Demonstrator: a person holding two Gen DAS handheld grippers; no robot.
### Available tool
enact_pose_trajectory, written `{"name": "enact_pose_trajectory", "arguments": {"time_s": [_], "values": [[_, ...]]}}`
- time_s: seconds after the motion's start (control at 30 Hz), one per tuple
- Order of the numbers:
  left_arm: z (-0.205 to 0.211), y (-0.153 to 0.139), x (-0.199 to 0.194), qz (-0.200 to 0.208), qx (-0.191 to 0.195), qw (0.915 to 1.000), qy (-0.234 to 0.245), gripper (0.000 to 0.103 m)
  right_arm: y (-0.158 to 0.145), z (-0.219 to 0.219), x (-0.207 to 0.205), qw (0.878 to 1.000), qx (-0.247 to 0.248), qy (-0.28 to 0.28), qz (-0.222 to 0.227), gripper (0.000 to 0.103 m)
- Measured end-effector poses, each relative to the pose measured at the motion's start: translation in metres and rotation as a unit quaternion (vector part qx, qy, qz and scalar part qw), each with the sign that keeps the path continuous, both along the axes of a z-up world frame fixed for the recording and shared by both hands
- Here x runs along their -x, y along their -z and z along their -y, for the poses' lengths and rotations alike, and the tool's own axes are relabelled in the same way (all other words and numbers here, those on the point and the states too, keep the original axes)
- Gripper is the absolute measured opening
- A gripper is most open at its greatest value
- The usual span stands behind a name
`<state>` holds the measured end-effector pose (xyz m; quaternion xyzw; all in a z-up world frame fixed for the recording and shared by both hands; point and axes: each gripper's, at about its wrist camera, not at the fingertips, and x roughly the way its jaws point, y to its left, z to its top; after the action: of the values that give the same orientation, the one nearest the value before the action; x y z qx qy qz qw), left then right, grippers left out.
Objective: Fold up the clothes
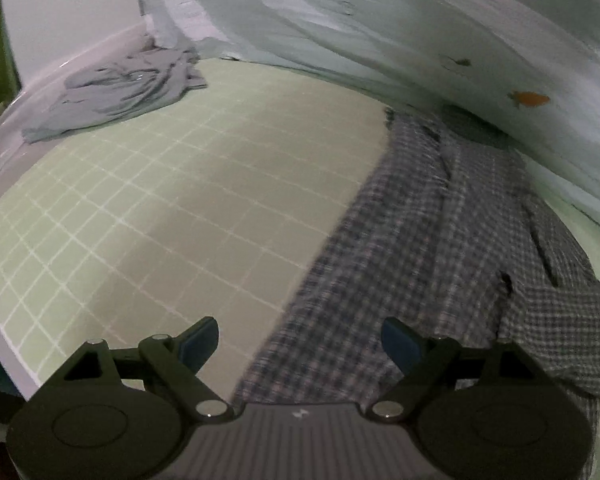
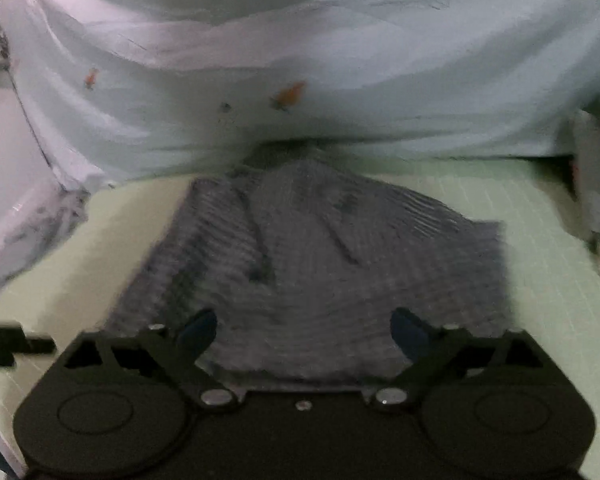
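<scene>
A dark blue and white checked shirt (image 1: 452, 248) lies spread on the green grid mat (image 1: 160, 208). In the right wrist view the same shirt (image 2: 312, 252) lies straight ahead, blurred by motion. My left gripper (image 1: 300, 340) is open and empty, above the shirt's left edge where it meets the mat. My right gripper (image 2: 304, 334) is open and empty, just above the shirt's near edge. The tip of the other gripper (image 2: 16, 344) shows at the far left of the right wrist view.
The person's pale green shirt with small orange prints (image 1: 380, 32) hangs over the far side of the mat, also filling the top of the right wrist view (image 2: 300, 60). A crumpled light blue garment (image 1: 124, 92) lies at the mat's far left corner. A grey object (image 2: 596, 184) sits at the right.
</scene>
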<state>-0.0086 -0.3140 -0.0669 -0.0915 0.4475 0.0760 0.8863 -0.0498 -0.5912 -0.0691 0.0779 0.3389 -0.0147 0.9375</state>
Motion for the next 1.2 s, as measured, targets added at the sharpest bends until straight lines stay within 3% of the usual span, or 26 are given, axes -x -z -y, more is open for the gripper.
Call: {"name": "enact_pose_trajectory", "arguments": {"time_s": [0.2, 0.43, 0.57, 0.73, 0.8, 0.83, 0.87, 1.0, 1.2], "values": [[0.059, 0.011, 0.001, -0.001, -0.011, 0.9983, 0.057, 0.089, 0.029, 0.070, 0.038, 0.994, 0.026, 0.093, -0.055, 0.098], [0.144, 0.022, -0.019, 0.019, -0.058, 0.9876, 0.144, 0.087, 0.054, 0.133, 0.058, 0.985, 0.041, 0.140, -0.094, 0.098], [0.178, 0.032, -0.039, 0.021, -0.068, 0.9798, 0.187, 0.071, 0.068, 0.156, 0.067, 0.982, 0.042, 0.144, -0.110, 0.098], [0.187, 0.055, -0.067, -0.017, -0.047, 0.9855, 0.163, 0.056, 0.071, 0.170, 0.072, 0.981, 0.039, 0.154, -0.114, 0.098], [0.189, 0.060, -0.072, -0.023, -0.041, 0.9844, 0.169, 0.026, 0.070, 0.173, 0.076, 0.980, 0.037, 0.159, -0.113, 0.098], [0.190, 0.060, -0.073, -0.023, -0.044, 0.9836, 0.174, 0.019, 0.070, 0.173, 0.077, 0.980, 0.036, 0.160, -0.113, 0.098], [0.191, 0.060, -0.074, -0.023, -0.046, 0.9827, 0.178, 0.001, 0.070, 0.172, 0.078, 0.980, 0.036, 0.162, -0.113, 0.098], [0.186, 0.042, -0.073, -0.004, -0.033, 0.9806, 0.193, 0.001, 0.073, 0.167, 0.076, 0.977, 0.032, 0.173, -0.118, 0.098], [0.149, -0.021, -0.078, 0.067, -0.006, 0.9764, 0.205, 0.001, 0.064, 0.139, 0.059, 0.979, 0.029, 0.176, -0.102, 0.098]]}}
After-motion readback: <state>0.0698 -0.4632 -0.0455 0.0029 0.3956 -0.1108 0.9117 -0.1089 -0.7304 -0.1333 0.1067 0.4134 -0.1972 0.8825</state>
